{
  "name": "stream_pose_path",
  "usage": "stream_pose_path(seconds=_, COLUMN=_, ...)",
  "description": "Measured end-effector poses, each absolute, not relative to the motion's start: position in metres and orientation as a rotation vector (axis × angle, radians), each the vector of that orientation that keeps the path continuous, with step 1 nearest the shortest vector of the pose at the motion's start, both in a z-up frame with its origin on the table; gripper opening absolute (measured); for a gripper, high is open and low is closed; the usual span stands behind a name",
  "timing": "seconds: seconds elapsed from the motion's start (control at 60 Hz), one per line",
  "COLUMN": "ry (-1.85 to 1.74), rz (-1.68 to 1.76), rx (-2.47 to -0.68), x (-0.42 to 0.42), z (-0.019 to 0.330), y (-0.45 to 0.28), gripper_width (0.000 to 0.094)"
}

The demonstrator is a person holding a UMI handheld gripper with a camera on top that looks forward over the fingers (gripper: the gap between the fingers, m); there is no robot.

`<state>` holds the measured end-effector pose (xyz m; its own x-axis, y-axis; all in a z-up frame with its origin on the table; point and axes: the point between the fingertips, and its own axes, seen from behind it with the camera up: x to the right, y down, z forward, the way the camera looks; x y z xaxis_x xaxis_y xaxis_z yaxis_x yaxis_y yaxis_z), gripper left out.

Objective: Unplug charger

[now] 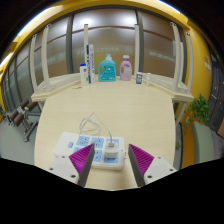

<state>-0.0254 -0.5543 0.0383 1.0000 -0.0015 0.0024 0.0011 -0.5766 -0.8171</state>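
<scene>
Gripper (110,160) open – charger (110,152) between

One wide-angle view rides on the tool (110,160), looking forward and slightly down across the desk (120,110), close above it.

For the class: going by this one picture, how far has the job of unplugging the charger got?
Nothing looks done yet: the white charger sits in the power strip on the wooden table, its cable trailing away. In hand: the tongs are open, magenta pads either side of the charger, not visibly pressing it. Left: close on the charger and pull it out.
</scene>
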Motion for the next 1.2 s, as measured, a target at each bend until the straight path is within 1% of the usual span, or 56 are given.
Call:
stream_pose_path(seconds=0.083, ry=0.003, rz=-0.022, rx=-2.205, x=-0.021, z=0.024, y=-0.541, gripper_width=0.0520)
stream_pose_path(seconds=0.15, ry=0.001, rz=-0.031, rx=-2.203, x=-0.018, z=0.021, y=-0.534, gripper_width=0.0303)
stream_pose_path(seconds=0.2, ry=-0.029, rz=-0.004, rx=-2.195, x=-0.023, z=0.023, y=-0.532, gripper_width=0.0196)
stream_pose_path(seconds=0.233, ry=-0.036, rz=-0.010, rx=-2.197, x=-0.024, z=0.024, y=-0.533, gripper_width=0.0178)
stream_pose_path(seconds=0.3, ry=-0.051, rz=-0.006, rx=-2.210, x=-0.024, z=0.023, y=-0.534, gripper_width=0.0107)
stream_pose_path(seconds=0.317, ry=-0.049, rz=0.002, rx=-2.211, x=-0.022, z=0.018, y=-0.529, gripper_width=0.0106)
stream_pose_path(seconds=0.367, ry=-0.035, rz=0.035, rx=-2.238, x=-0.024, z=0.020, y=-0.532, gripper_width=0.0099)
stream_pose_path(seconds=0.383, ry=-0.026, rz=0.054, rx=-2.244, x=-0.026, z=0.026, y=-0.533, gripper_width=0.0098)
stream_pose_path(seconds=0.4, ry=-0.017, rz=0.082, rx=-2.220, x=-0.028, z=0.043, y=-0.531, gripper_width=0.0096)
stream_pose_path(seconds=0.45, ry=-0.023, rz=0.114, rx=-2.086, x=-0.023, z=0.099, y=-0.513, gripper_width=0.0092)
stream_pose_path(seconds=0.5, ry=-0.053, rz=0.094, rx=-1.969, x=-0.016, z=0.164, y=-0.499, gripper_width=0.0092)
stream_pose_path(seconds=0.533, ry=-0.043, rz=0.101, rx=-1.907, x=-0.009, z=0.195, y=-0.490, gripper_width=0.0091)
stream_pose_path(seconds=0.55, ry=-0.032, rz=0.113, rx=-1.881, x=-0.004, z=0.223, y=-0.487, gripper_width=0.0091)
stream_pose_path(seconds=0.617, ry=0.006, rz=0.126, rx=-1.859, x=0.016, z=0.230, y=-0.467, gripper_width=0.0091)
stream_pose_path(seconds=0.683, ry=0.041, rz=0.125, rx=-1.899, x=0.039, z=0.211, y=-0.454, gripper_width=0.0090)
stream_pose_path(seconds=0.7, ry=0.046, rz=0.121, rx=-1.908, x=0.048, z=0.195, y=-0.458, gripper_width=0.0091)
stream_pose_path(seconds=0.733, ry=0.056, rz=0.109, rx=-1.954, x=0.057, z=0.180, y=-0.451, gripper_width=0.0091)
stream_pose_path(seconds=0.85, ry=0.045, rz=0.105, rx=-2.108, x=0.072, z=0.100, y=-0.451, gripper_width=0.0092)
stream_pose_path(seconds=0.867, ry=0.038, rz=0.104, rx=-2.115, x=0.074, z=0.081, y=-0.450, gripper_width=0.0092)
stream_pose_path(seconds=0.967, ry=-0.006, rz=0.090, rx=-2.195, x=0.072, z=0.046, y=-0.462, gripper_width=0.0105)
stream_pose_path(seconds=1.033, ry=-0.019, rz=0.088, rx=-2.231, x=0.069, z=0.029, y=-0.469, gripper_width=0.0150)
stream_pose_path(seconds=1.067, ry=-0.017, rz=0.095, rx=-2.241, x=0.067, z=0.015, y=-0.469, gripper_width=0.0168)
stream_pose_path(seconds=1.133, ry=-0.005, rz=0.085, rx=-2.287, x=0.068, z=0.001, y=-0.479, gripper_width=0.0216)
stream_pose_path(seconds=1.15, ry=-0.002, rz=0.081, rx=-2.293, x=0.069, z=0.000, y=-0.481, gripper_width=0.0248)
stream_pose_path(seconds=1.2, ry=0.006, rz=0.070, rx=-2.303, x=0.071, z=-0.002, y=-0.485, gripper_width=0.0390)
